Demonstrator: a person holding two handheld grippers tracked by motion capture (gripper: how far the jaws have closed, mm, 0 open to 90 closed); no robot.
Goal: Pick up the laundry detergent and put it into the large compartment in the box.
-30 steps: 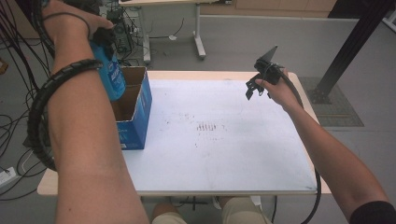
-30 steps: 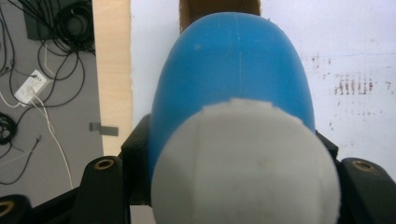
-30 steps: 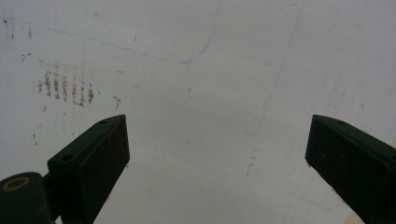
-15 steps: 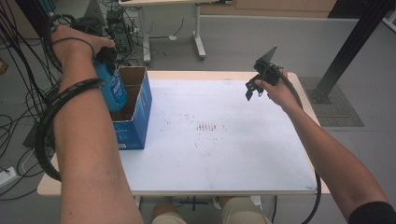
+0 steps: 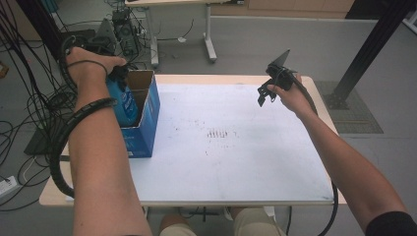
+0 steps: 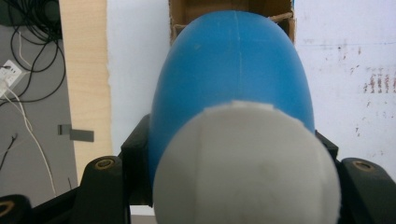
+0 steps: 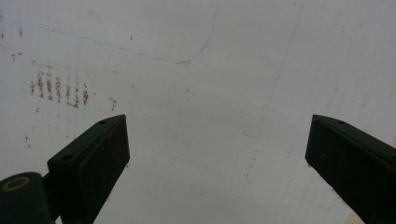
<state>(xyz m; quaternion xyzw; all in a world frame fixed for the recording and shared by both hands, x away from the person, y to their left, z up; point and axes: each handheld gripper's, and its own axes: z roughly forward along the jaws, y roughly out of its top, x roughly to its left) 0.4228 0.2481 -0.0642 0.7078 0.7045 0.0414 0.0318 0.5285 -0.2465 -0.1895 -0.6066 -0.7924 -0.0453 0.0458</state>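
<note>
High view: left gripper (image 5: 119, 78) is clamping a blue bottle (image 5: 124, 101) over the open cardboard box (image 5: 147, 115); the hand is hiding its fingers. Left gripper view: bottle body and white cap (image 6: 246, 163) are sitting between the fingers, blocking the box. Right gripper view: right gripper (image 7: 217, 154) fingers are gaping wide, empty, above the bare worktop (image 7: 196, 84).

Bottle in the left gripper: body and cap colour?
Bottle: blue body, white cap. Clearest in the left gripper view.

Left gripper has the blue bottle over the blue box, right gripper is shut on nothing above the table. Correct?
Not quite. The right gripper is open, jaws wide apart over the bare white table, as the right gripper view shows. The left gripper does hold the blue bottle over the blue box.
</note>
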